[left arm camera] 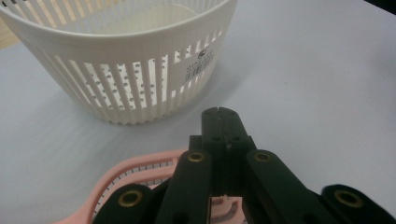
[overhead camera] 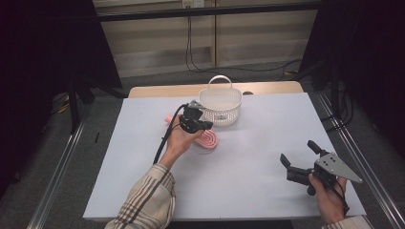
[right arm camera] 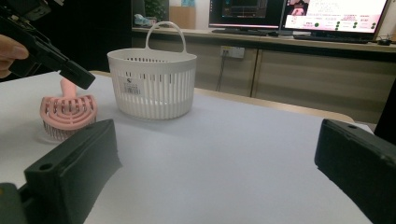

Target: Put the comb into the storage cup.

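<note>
- The pink brush (overhead camera: 208, 140) is a rounded, salmon-pink plastic piece with curved ribs across its top and a fringe of short bristles hanging beneath, as my right tool's view shows it (right arm camera: 69, 114).
- A stubby pink handle rises behind its round head in that view; in the high view a pink end pokes out to the left of my left hand, so its long axis seems to run roughly along the far edge of the surface (overhead camera: 267, 191), handle toward the left edge. My hand covers the middle, so I cannot be sure of the exact line.
- The brush sits on the surface, in its far half and a little left of centre, just in front of the white slotted basket (overhead camera: 220, 106) and near it; the two look apart.
- My left tool (overhead camera: 205, 125) hovers over the brush with its jaws pressed together and nothing between them; in its own view (left arm camera: 220, 112) the closed tips point toward the basket wall (left arm camera: 140, 79), with the brush's pink rim (left arm camera: 135, 170) under them.
- My right tool (overhead camera: 299, 152) rests near the near right corner of the surface, well away from the brush, jaws spread wide and empty.
</note>
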The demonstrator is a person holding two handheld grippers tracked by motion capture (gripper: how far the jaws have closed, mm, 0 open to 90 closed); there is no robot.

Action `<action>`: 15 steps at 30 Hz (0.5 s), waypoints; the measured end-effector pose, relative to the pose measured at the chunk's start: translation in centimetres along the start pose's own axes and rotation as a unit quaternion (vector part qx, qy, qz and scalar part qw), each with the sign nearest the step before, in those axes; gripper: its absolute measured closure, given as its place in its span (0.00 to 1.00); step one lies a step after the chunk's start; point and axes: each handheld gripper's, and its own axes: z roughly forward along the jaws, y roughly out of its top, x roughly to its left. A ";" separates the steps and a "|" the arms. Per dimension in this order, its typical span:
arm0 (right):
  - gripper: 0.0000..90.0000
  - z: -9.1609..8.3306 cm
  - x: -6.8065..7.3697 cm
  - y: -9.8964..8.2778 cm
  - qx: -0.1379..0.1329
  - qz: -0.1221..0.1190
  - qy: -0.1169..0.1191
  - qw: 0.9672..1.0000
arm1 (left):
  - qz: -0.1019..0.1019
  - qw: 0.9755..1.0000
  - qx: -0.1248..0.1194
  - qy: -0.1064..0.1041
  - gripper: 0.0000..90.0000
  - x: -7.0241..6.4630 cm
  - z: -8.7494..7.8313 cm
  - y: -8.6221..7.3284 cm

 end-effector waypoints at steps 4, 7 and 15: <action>0.00 0.0 0.0 0.0 0.003 0.001 0.001 1.000 | -0.004 1.000 0.008 0.007 1.00 -0.1 0.7 0.2; 0.00 0.0 0.0 0.0 0.002 0.000 0.001 1.000 | 0.006 1.000 0.023 0.017 1.00 -0.5 1.4 0.3; 0.00 0.0 0.0 0.0 0.001 0.000 0.002 1.000 | 0.001 0.999 0.032 0.021 1.00 -0.5 2.5 0.1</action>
